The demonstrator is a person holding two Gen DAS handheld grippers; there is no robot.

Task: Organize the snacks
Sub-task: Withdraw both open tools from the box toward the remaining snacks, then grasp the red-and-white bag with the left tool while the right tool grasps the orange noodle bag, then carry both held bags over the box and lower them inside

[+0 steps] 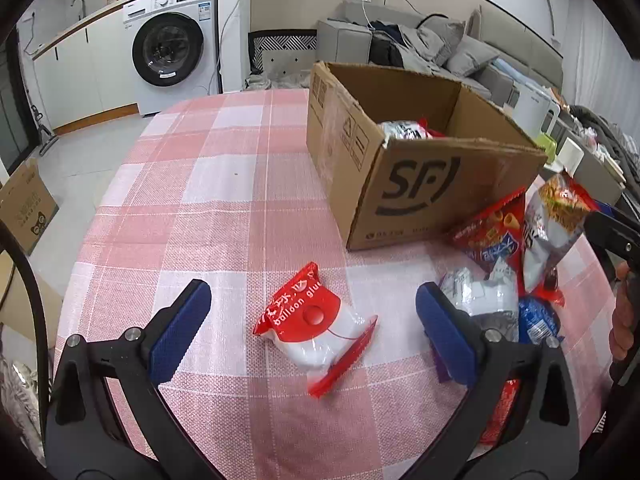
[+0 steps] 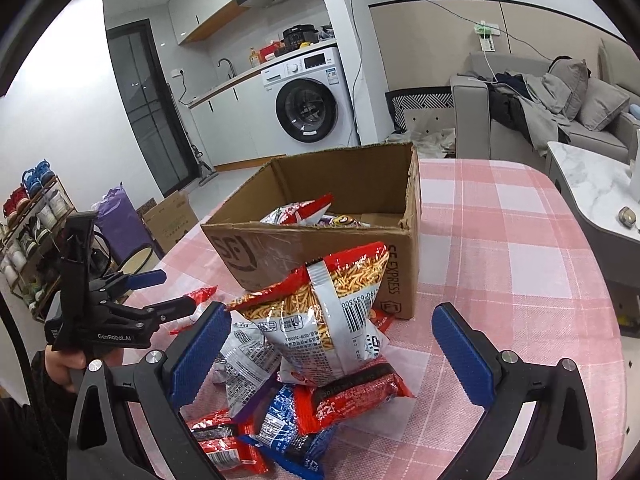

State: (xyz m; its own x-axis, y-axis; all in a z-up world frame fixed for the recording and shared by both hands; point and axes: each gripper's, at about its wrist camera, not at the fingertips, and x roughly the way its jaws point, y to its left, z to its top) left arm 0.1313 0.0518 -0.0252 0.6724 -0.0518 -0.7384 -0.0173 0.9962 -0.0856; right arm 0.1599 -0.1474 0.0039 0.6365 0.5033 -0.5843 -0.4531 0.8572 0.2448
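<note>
An open cardboard SF box (image 1: 416, 184) stands on the pink checked table and holds a few snack bags (image 2: 304, 214). A red and white "balloon glue" packet (image 1: 316, 326) lies flat between the open fingers of my left gripper (image 1: 312, 320), which is just above the table. My right gripper (image 2: 328, 340) is open around a pile of snack bags; a red and silver bag of fried sticks (image 2: 332, 312) leans on top of it, in front of the box (image 2: 320, 240). The left gripper also shows in the right wrist view (image 2: 160, 292).
The snack pile (image 1: 516, 264) lies right of the packet, by the box's front corner. The table edge (image 1: 80, 264) curves round at the left. A washing machine (image 1: 176, 48), a sofa (image 1: 460, 44) and a floor box (image 1: 24, 208) stand beyond the table.
</note>
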